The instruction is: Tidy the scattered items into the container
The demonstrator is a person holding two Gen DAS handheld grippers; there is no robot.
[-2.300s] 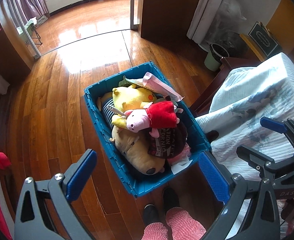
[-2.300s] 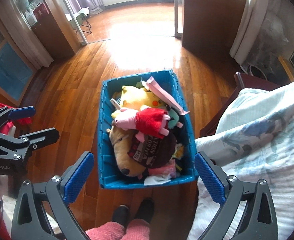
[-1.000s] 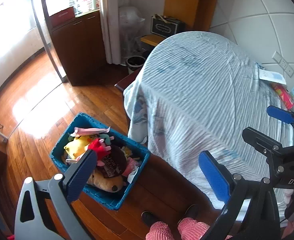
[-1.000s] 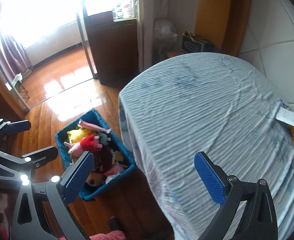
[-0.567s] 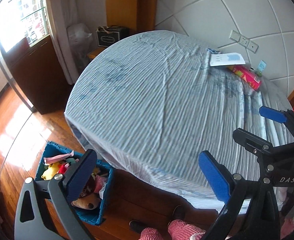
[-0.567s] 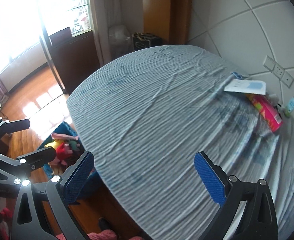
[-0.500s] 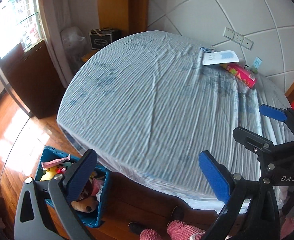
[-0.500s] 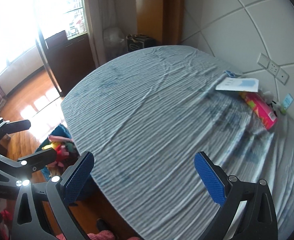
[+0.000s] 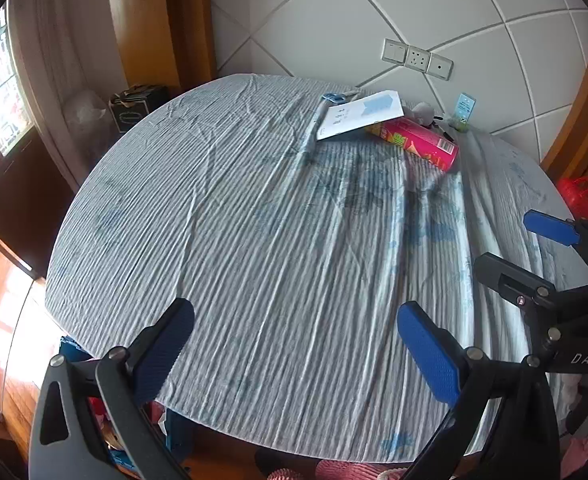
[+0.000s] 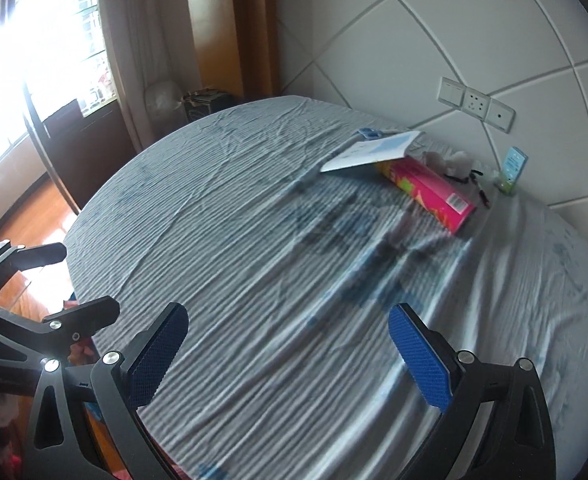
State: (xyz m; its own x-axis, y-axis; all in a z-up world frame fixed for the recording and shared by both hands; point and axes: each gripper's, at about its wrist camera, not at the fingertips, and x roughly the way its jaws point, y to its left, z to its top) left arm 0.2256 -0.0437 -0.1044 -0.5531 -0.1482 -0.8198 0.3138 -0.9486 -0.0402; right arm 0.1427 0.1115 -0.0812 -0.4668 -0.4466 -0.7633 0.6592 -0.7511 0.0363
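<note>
Two grippers hung above the bed (image 9: 277, 240) — the left gripper (image 9: 294, 344) and right gripper (image 10: 289, 352), each with jaws wide apart, holding nothing. Near the headboard lay one pink box (image 9: 414, 142) under one white booklet (image 9: 360, 119); "DAS" marked the right gripper's body. One blue container (image 9: 69, 350) showed at the bed's edge.

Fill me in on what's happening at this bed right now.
A person holds a gripper in each hand, clearing loose things into a blue bin that peeks out past the bed's near edge. The left gripper and right gripper hover over the striped sheet, jaws open and empty. Both point toward the far side, where a pink box lies partly under a white booklet near the wall.
</note>
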